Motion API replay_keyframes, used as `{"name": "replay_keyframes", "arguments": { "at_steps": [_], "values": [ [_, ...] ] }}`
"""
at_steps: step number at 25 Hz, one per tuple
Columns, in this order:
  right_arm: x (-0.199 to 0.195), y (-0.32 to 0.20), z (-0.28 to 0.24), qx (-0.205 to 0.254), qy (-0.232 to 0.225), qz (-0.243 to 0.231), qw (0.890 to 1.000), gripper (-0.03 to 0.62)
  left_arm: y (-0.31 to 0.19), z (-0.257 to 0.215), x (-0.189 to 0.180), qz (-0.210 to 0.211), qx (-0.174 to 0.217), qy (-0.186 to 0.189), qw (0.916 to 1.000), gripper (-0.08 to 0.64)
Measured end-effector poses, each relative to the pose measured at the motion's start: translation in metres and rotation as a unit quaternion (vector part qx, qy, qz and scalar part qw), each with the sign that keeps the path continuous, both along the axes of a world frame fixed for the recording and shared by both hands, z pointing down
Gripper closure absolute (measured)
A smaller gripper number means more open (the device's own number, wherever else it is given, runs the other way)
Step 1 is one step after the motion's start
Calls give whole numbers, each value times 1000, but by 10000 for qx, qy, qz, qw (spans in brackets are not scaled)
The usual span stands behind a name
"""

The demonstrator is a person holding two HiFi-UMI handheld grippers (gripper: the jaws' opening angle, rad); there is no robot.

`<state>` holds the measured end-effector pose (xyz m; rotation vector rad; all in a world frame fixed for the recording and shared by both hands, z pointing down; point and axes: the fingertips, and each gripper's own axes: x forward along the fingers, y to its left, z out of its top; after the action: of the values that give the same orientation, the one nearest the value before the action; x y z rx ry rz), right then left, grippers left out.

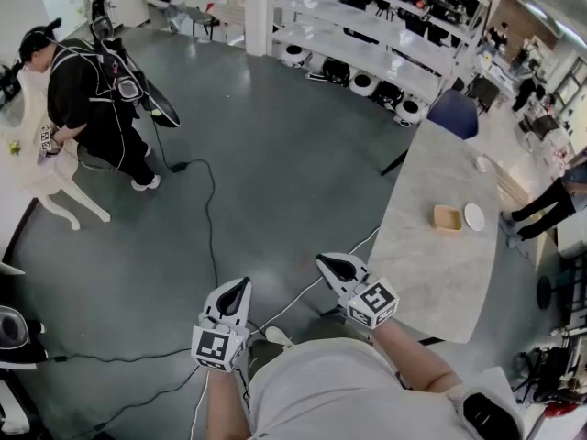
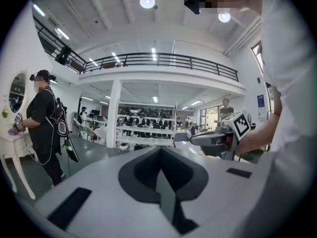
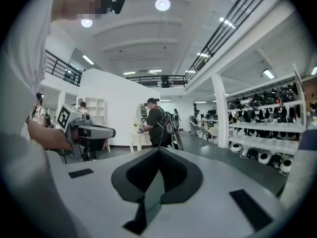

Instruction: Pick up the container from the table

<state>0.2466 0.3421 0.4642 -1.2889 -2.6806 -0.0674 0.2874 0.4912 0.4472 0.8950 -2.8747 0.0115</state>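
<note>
A small tan container [image 1: 448,217] sits on the long pale table [image 1: 431,273] at the right of the head view, well beyond both grippers. My left gripper [image 1: 235,288] and my right gripper [image 1: 332,262] are held side by side close to my body, over the grey floor. Each has its jaws pressed together with nothing between them. From the left gripper view, my left gripper [image 2: 161,150] points level across the hall and the right gripper [image 2: 210,139] shows beside it. The right gripper view shows my right gripper [image 3: 159,150] with the left gripper [image 3: 94,132] beside it. Neither gripper view shows the container.
A white plate [image 1: 474,216] lies next to the container, and a blue chair [image 1: 456,113] stands at the table's far end. Cables [image 1: 209,218] trail over the floor. A person in black [image 1: 87,99] stands at a white table, far left. Shelves [image 1: 367,35] line the back.
</note>
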Motion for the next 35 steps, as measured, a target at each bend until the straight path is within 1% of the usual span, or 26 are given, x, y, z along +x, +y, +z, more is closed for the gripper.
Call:
{"name": "replay_keyframes", "arguments": {
  "at_steps": [3, 5, 8, 10, 12, 16, 19, 22, 25, 28, 32, 35],
  "values": [
    [2, 25, -1, 50, -14, -74, 10000, 583, 27, 4, -7, -80, 43, 56, 9999, 560],
    [5, 37, 1, 89, 34, -89, 9999, 583, 41, 3, -11, -46, 99, 41, 9999, 560],
    [5, 37, 9, 144, 133, 0, 9998, 583, 48, 9, -22, 35, 233, 133, 9996, 560],
    [2, 30, 14, 156, 196, 134, 9996, 583, 46, 16, -32, 134, 392, 249, 9988, 560],
    [-2, 24, 18, 185, 199, 337, 9991, 583, 44, 22, -42, 274, 469, 307, 9981, 558],
    [-29, -8, 25, 134, 252, 872, 9958, 583, 20, 32, -78, 626, 337, 355, 9968, 558],
    [-59, -30, 32, 37, 274, 1164, 9928, 583, 5, 37, -116, 769, 290, 412, 9958, 558],
    [-101, -53, 36, -53, 258, 1331, 9908, 583, -15, 40, -159, 854, 245, 500, 9948, 558],
    [-148, -86, 45, -74, 211, 1494, 9885, 581, -47, 48, -208, 983, 78, 574, 9935, 558],
    [-197, -128, 49, -92, 236, 1668, 9857, 582, -87, 49, -265, 1096, -28, 663, 9918, 558],
    [-260, -180, 40, -213, 273, 2008, 9790, 581, -142, 36, -345, 1490, -182, 707, 9861, 558],
    [-297, -222, 40, -267, 275, 2336, 9716, 581, -190, 38, -393, 1830, -262, 744, 9799, 558]
  ]
}}
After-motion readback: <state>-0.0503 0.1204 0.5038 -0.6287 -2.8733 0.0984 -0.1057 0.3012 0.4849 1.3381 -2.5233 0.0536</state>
